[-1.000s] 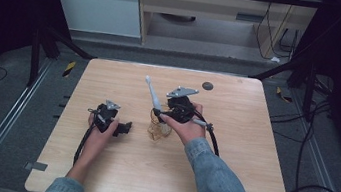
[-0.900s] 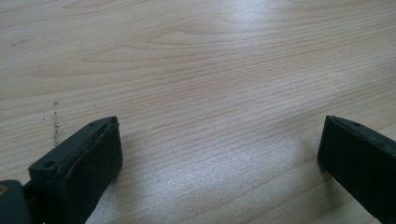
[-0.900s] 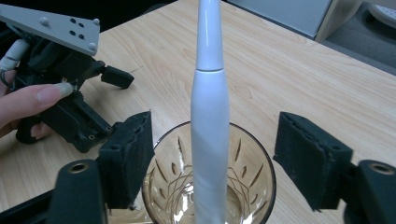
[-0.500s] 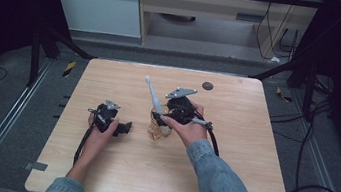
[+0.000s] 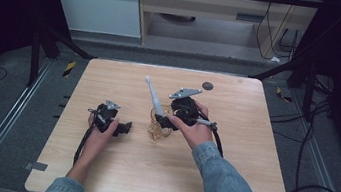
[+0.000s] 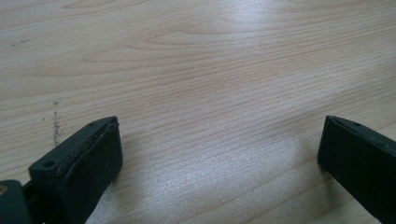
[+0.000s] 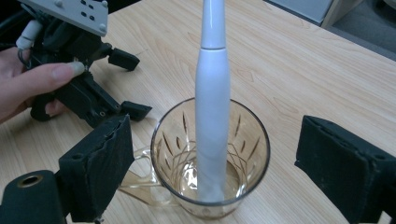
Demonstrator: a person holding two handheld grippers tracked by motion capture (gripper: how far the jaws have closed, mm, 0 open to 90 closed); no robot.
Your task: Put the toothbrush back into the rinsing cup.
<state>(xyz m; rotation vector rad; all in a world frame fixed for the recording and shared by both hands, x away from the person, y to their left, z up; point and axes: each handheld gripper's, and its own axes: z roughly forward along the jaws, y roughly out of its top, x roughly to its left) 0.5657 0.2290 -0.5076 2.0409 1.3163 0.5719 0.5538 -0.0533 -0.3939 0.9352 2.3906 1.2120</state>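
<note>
A clear cut-glass mug [image 5: 159, 127] stands near the middle of the wooden table [image 5: 250, 158]. A white toothbrush handle [image 5: 154, 98] stands in it, leaning up and away. My right gripper [image 5: 163, 121] is open, its jaws on either side of the mug without touching it. The right gripper view has the mug [image 7: 243, 154] and the handle [image 7: 212, 93] between the spread jaws of the right gripper [image 7: 215, 140]. My left gripper [image 5: 127, 128] rests open on the table left of the mug, held by a hand. Its jaws [image 6: 219, 144] are wide apart over bare wood.
A small dark round disc [image 5: 207, 86] lies near the table's far edge. Black cables trail from both grippers toward the near edge. The left gripper [image 7: 133, 84] and a hand lie close to the left of the mug.
</note>
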